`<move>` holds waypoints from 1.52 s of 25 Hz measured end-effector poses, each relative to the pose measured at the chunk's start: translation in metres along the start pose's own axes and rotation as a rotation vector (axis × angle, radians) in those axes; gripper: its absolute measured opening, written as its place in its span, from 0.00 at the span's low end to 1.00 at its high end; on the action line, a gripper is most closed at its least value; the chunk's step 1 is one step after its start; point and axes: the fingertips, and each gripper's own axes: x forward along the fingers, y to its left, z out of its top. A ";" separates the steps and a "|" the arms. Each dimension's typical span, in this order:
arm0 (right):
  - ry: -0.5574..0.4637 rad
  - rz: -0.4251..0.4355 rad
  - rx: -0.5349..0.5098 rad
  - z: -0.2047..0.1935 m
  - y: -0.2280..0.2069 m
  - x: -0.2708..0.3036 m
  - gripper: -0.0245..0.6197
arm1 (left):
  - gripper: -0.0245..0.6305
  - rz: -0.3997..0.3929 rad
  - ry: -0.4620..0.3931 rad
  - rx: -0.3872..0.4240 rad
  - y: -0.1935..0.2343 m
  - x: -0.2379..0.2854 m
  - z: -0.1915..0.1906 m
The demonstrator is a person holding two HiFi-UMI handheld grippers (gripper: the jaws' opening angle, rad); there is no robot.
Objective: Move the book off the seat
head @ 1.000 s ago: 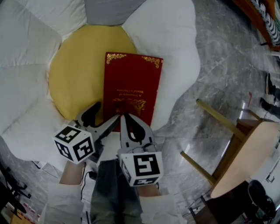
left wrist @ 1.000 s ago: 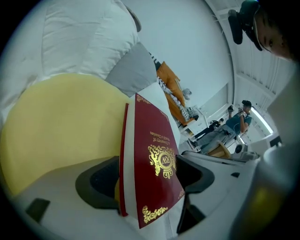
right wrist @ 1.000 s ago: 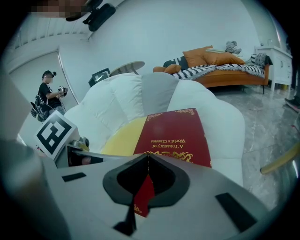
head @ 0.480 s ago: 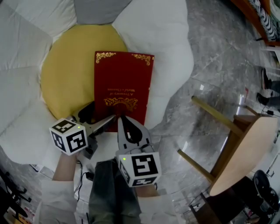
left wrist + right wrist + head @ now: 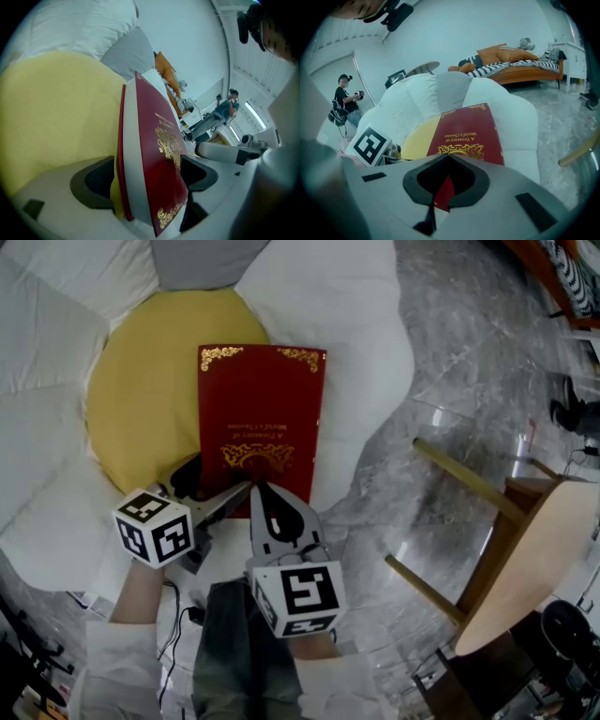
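A red book [image 5: 260, 413] with gold print lies flat on the yellow seat cushion [image 5: 136, 390] of a white petal-shaped chair [image 5: 323, 315]. My left gripper [image 5: 211, 488] is at the book's near left corner. In the left gripper view the book [image 5: 154, 154] stands edge-on between the two dark pads [image 5: 93, 180], and the left pad stands off it. Its jaws have just been opening and stand wide. My right gripper [image 5: 259, 488] is shut, its tip [image 5: 449, 155] over the book's near edge [image 5: 466, 133], with nothing between its fingers.
A wooden chair [image 5: 525, 559] stands on the grey marble floor [image 5: 469, 362] to the right. The person's legs [image 5: 239, 652] are below the grippers. An orange sofa [image 5: 520, 65] and a standing person [image 5: 344, 101] are far behind the chair.
The left gripper's jaws have spread wider around the book's near left corner, and it has sunk a little. The right gripper and the book have kept their places.
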 end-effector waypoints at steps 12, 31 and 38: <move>0.016 0.018 -0.006 -0.008 -0.003 -0.007 0.06 | 0.68 -0.071 0.075 -0.061 -0.005 0.003 0.000; 0.009 -0.020 -0.004 0.000 -0.017 -0.016 0.06 | 0.67 -0.154 0.165 -0.119 -0.019 0.006 -0.012; 0.007 -0.023 0.010 -0.002 -0.021 -0.018 0.06 | 0.67 -0.116 0.149 -0.137 -0.013 0.012 -0.011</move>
